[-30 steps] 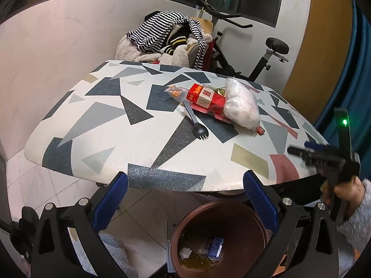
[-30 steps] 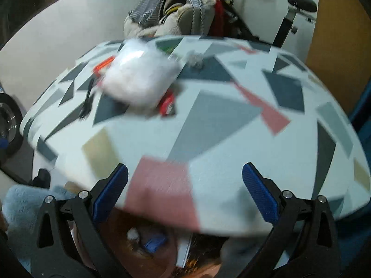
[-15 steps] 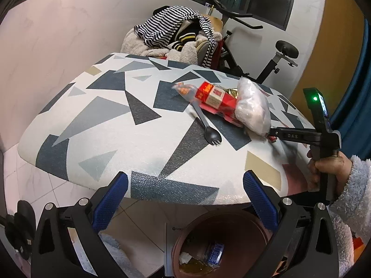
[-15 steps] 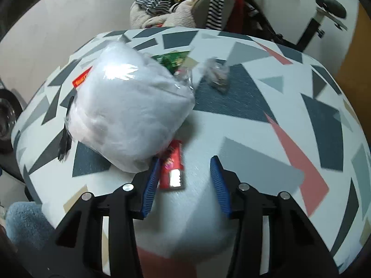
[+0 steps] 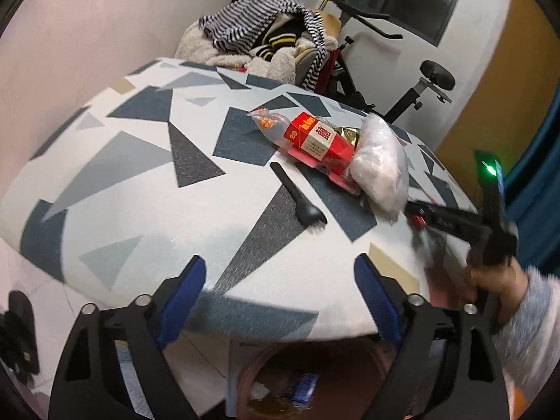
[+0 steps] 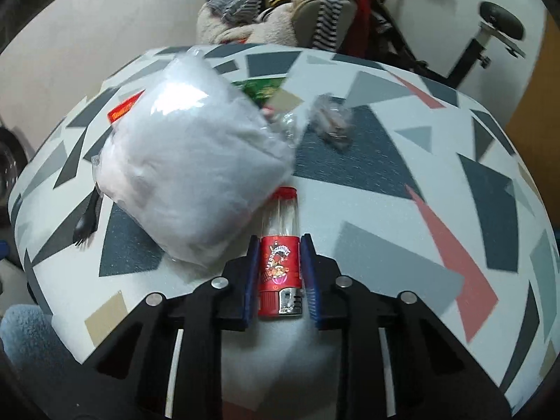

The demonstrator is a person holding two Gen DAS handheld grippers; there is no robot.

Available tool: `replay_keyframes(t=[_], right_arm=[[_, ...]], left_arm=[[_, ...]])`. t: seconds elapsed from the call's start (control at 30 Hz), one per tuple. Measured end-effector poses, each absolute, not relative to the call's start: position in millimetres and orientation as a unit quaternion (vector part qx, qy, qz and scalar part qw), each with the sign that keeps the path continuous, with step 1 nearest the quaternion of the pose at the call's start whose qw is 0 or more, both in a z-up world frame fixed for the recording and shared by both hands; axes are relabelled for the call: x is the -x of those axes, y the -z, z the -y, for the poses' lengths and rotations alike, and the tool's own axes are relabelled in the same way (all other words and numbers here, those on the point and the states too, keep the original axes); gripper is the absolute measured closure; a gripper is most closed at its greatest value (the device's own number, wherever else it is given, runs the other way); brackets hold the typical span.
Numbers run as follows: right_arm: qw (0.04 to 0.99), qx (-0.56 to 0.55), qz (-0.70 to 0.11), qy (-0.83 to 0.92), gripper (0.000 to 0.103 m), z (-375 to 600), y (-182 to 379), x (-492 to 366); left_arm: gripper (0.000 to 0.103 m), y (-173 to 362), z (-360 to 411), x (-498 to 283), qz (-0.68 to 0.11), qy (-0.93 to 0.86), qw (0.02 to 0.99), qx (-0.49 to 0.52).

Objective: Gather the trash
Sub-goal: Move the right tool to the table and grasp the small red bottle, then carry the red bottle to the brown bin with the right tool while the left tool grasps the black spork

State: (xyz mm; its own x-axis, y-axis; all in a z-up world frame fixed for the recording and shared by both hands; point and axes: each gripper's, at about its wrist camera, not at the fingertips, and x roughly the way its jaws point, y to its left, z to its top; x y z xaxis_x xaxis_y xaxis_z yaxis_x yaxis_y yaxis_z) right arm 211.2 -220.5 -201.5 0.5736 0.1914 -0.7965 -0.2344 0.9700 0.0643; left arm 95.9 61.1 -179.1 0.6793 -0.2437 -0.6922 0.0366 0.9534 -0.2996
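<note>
A: Change since the earlier frames: the right gripper (image 6: 279,273) went from wide open over the table (image 6: 385,210) to closing on a red lighter (image 6: 279,266), which was lying loose half a second ago. The left gripper (image 5: 280,294) has slid in over the table edge.

B: Left wrist view?

A: Left jaws closing but wide apart, nothing between the blue pads (image 5: 182,301). Black spork (image 5: 297,196) at 12 o'clock of the gripper. Red box (image 5: 320,141) and white plastic bag (image 5: 381,164) at 1 o'clock, touching each other. Brown bin (image 5: 315,381) below the table edge, scraps inside. Person's hand (image 5: 493,280) at 3 o'clock holds the other tool.

B: Right wrist view?

A: Both pads press the lighter's sides; it lies flat on the table, metal cap toward the camera. White bag at 11 o'clock overlaps the lighter's far end. Crumpled wrapper (image 6: 332,126) at 1 o'clock, apart.
</note>
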Motion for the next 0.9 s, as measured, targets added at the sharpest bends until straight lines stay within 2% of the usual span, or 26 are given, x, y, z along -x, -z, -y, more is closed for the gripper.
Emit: replay_keyframes(t=[0.17, 0.3, 0.37, 0.63, 0.83, 0.9], right_arm=[[0.897, -0.005, -0.428, -0.106, 0.077, 244, 191, -196], [0.903, -0.019, -0.418, -0.099, 0.077, 257, 186, -181], [0.904, -0.027, -0.415, -0.097, 0.077, 264, 185, -175], [0.91, -0.041, -0.402, -0.09, 0.077, 279, 178, -152], [0.91, -0.06, -0.402, -0.085, 0.077, 287, 178, -142], [0.909, -0.067, -0.402, -0.086, 0.077, 288, 178, -137]], left_arm=[[0.051, 181, -50, -143, -0.412, 0.071, 0.898, 0.14], [0.06, 184, -36, -176, -0.421, 0.072, 0.894, 0.137], [0.068, 188, -29, -195, -0.432, 0.061, 0.891, 0.129], [0.082, 205, -9, -227, -0.456, 0.016, 0.888, 0.06], [0.082, 208, 9, -230, -0.454, -0.004, 0.891, -0.011], [0.089, 208, 7, -230, -0.452, -0.001, 0.892, -0.011]])
